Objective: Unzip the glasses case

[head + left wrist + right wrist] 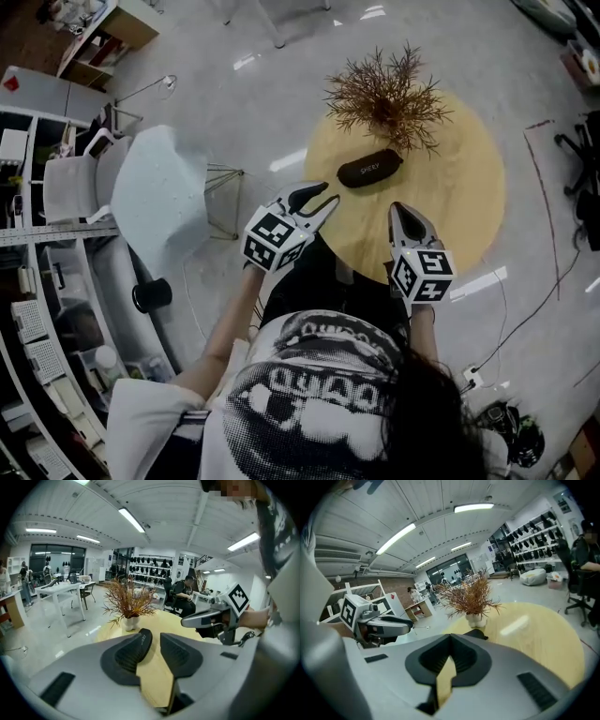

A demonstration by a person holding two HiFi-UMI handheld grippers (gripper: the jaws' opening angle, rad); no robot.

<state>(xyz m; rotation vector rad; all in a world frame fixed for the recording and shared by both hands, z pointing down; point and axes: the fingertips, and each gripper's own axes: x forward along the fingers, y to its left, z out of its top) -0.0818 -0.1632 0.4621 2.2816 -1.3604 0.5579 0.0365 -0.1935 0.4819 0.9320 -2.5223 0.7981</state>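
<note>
Only one real bit of text here: the black glasses case [369,168] on the desk [464,202] has a short pale word on its lid. It looks like "SHEKY", but it's small and fuzzy. The person's shirt [319,398] has big block lettering too, though it can't be read.

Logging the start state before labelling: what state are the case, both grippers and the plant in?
Glasses case: closed, lying on the table, untouched.
Left gripper: open, empty, short of the case.
Right gripper: shut, empty.
Plant: upright on the table, beyond the case.
</note>
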